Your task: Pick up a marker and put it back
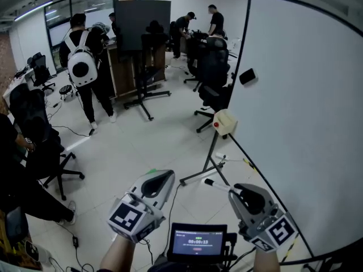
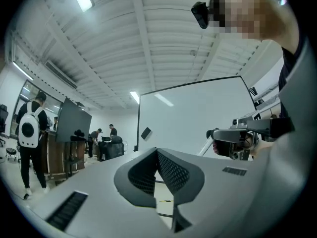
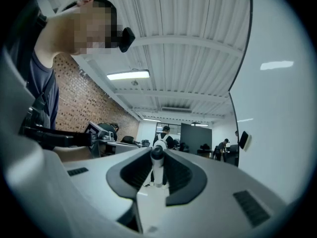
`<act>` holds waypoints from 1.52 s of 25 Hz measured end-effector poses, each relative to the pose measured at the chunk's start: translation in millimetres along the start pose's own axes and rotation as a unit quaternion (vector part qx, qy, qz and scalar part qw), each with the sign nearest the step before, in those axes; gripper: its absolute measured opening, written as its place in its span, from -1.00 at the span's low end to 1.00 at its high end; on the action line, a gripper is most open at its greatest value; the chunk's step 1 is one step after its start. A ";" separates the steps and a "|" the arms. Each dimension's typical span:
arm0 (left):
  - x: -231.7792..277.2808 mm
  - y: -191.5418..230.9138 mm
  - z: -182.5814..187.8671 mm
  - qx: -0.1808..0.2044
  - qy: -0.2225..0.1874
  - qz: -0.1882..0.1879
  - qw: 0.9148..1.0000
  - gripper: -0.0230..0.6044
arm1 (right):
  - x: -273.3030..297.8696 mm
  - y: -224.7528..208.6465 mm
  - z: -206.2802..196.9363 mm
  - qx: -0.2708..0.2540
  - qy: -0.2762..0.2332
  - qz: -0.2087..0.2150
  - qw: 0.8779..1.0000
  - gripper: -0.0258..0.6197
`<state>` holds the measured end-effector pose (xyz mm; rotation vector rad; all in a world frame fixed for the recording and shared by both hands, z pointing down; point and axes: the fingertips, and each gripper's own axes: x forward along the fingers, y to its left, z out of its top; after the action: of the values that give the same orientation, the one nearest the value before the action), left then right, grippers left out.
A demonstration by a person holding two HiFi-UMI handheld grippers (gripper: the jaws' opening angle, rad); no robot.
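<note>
A white marker (image 1: pixel 216 185) with a black cap sticks out forward from my right gripper (image 1: pixel 233 190), low in the head view, just left of the whiteboard's (image 1: pixel 300 123) lower edge. In the right gripper view the marker (image 3: pixel 157 170) stands upright between the dark pads, cap on top, and the right gripper (image 3: pixel 157 151) is shut on it. My left gripper (image 1: pixel 168 176) is held beside it to the left. Its jaws meet at the tips with nothing between them in the left gripper view (image 2: pixel 157 152).
A black eraser (image 1: pixel 248 76) clings to the whiteboard, and a beige box with a red button (image 1: pixel 225 122) sits at its edge. The board's stand legs (image 1: pixel 201 175) spread over the floor. Office chairs (image 1: pixel 211 78), a black panel on a stand (image 1: pixel 142 24) and several people stand farther off.
</note>
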<state>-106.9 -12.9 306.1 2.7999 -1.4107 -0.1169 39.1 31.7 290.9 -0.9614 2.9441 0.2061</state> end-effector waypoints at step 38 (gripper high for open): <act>-75.3 -204.3 16.9 0.064 0.026 -0.031 0.997 -0.94 | -192.9 84.2 32.9 0.025 -0.044 0.001 0.999 -0.64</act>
<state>11.1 169.8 286.5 2.9268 -1.3683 0.0466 145.0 216.3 282.7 -0.9173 2.8560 0.1692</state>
